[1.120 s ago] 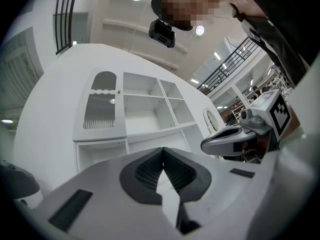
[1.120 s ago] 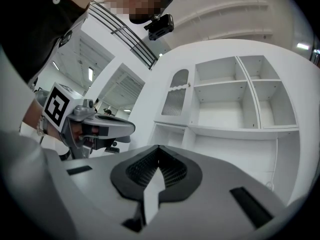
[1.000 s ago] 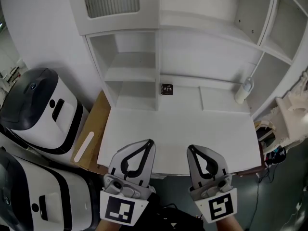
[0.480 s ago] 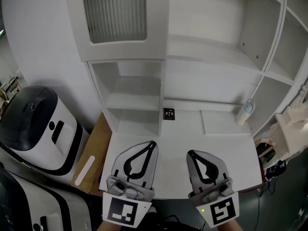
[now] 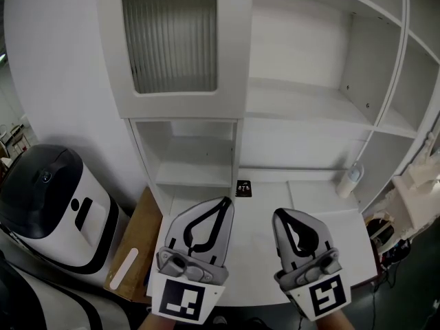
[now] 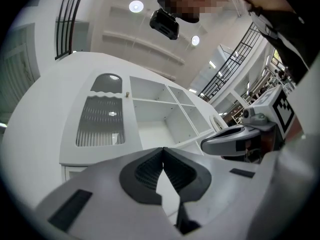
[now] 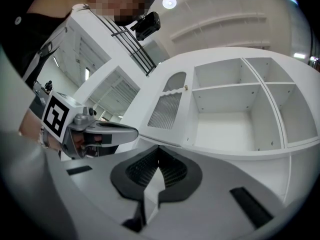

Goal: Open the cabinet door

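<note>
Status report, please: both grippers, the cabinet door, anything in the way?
Left gripper shut, empty. Right gripper shut, empty. White cabinet door with ribbed glass pane closed, untouched. Nothing seen blocking it.

Bright, even light from round ceiling lamps (image 6: 135, 6) (shadows are soft); both gripper views bow strongly, darken at the corners, and blur close up.

1. The cabinet door (image 5: 175, 102) has a smooth, white painted frame with a faint sheen. Its pane (image 5: 172, 40) is ribbed and translucent, either glass or plastic.
2. The open shelves (image 5: 309, 105) and the desk top (image 5: 323, 191) have the same smooth white finish, close to matt.
3. The left gripper (image 5: 225, 200) and right gripper (image 5: 278, 212) are matt grey plastic, and their pads (image 6: 145, 172) are black, finely ribbed and rubber-like.
4. The rounded appliance (image 5: 48, 205) is glossy white and black plastic.
5. The brown board (image 5: 137, 236) looks like bare, matt wood or fibreboard.
</note>
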Demonstrator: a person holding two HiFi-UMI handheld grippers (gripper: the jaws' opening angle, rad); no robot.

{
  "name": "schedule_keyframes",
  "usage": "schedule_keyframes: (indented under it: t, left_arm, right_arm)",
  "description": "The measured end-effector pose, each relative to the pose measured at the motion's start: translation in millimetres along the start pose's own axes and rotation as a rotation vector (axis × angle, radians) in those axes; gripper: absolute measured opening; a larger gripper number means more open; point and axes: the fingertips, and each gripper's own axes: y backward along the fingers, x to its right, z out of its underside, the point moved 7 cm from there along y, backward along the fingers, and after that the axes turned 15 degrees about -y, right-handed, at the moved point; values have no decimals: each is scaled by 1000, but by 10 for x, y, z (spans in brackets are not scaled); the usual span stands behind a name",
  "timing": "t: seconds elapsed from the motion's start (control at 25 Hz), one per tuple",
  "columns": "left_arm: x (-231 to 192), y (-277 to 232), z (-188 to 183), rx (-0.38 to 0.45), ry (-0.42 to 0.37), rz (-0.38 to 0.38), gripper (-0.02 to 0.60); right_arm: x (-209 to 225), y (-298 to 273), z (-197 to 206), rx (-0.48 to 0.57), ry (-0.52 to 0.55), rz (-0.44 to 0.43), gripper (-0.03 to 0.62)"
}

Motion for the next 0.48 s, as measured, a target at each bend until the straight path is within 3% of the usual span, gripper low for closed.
schedule_keyframes:
  t: [0.48]
  left_arm:
    - [-73,-318,-207,48,-54,-25,0]
  right_arm:
    - [125,-266,-306,82,34,-37,3]
